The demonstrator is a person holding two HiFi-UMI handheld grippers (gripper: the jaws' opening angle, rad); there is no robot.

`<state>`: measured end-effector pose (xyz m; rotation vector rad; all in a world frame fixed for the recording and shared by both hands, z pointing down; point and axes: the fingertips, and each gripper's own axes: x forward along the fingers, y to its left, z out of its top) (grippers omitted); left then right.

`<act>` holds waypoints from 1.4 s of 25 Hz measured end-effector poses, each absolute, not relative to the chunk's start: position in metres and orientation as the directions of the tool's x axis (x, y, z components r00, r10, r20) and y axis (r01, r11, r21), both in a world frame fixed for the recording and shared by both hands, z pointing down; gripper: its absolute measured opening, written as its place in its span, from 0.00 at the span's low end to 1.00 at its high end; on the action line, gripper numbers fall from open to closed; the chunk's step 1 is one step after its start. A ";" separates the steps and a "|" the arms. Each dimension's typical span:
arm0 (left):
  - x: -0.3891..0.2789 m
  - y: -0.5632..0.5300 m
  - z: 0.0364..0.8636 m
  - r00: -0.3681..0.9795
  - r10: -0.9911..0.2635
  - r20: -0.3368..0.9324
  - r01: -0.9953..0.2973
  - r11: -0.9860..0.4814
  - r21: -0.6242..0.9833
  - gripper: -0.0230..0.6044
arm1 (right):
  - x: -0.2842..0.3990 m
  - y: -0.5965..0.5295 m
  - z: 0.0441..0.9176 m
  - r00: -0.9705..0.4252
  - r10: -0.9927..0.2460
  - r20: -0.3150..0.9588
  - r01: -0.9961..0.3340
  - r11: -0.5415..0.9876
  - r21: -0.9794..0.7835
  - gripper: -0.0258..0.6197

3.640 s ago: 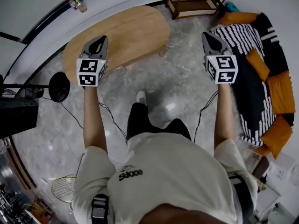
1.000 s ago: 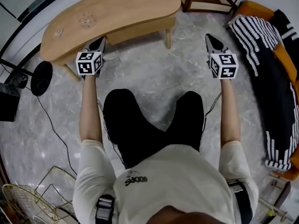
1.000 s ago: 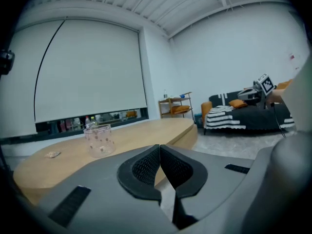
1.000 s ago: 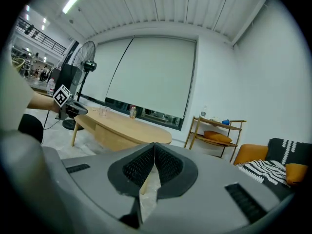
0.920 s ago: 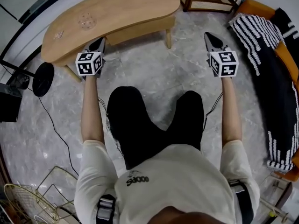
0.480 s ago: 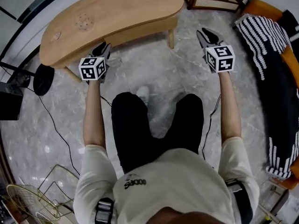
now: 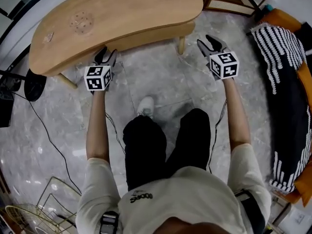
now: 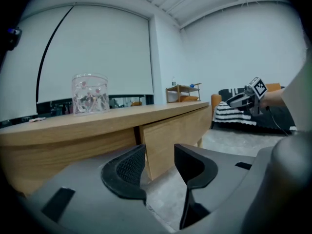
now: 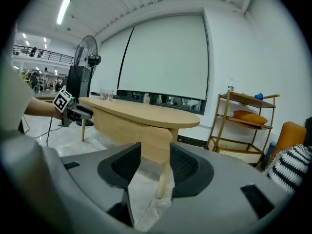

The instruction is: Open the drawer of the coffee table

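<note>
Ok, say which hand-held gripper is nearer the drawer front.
Left. The left hand-held gripper faces the drawer front near its left edge, not touching. The right hand-held gripper is past the right-end table leg. Both sets of jaws have just been opening, empty.

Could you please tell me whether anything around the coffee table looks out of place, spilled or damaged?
Nothing stands out. The coffee table stands level on its legs, its drawer sits shut, and the glass jar on top is upright with nothing spilled. A cable trails loosely over the floor at the left.
</note>
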<state>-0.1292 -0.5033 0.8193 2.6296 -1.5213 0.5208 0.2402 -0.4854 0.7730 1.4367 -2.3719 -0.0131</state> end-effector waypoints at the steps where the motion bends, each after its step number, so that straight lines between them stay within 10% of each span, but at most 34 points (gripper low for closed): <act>1: -0.131 -0.508 0.823 0.457 -0.834 0.309 -0.853 -0.509 -0.112 0.35 | 0.237 -0.494 0.776 -0.420 -0.857 0.300 -0.855 0.484 0.186 0.30; 35: -0.125 -0.500 0.831 0.502 -0.798 0.334 -0.846 -0.533 -0.001 0.31 | 0.222 -0.553 0.825 -0.462 -0.812 0.357 -0.825 0.541 0.162 0.37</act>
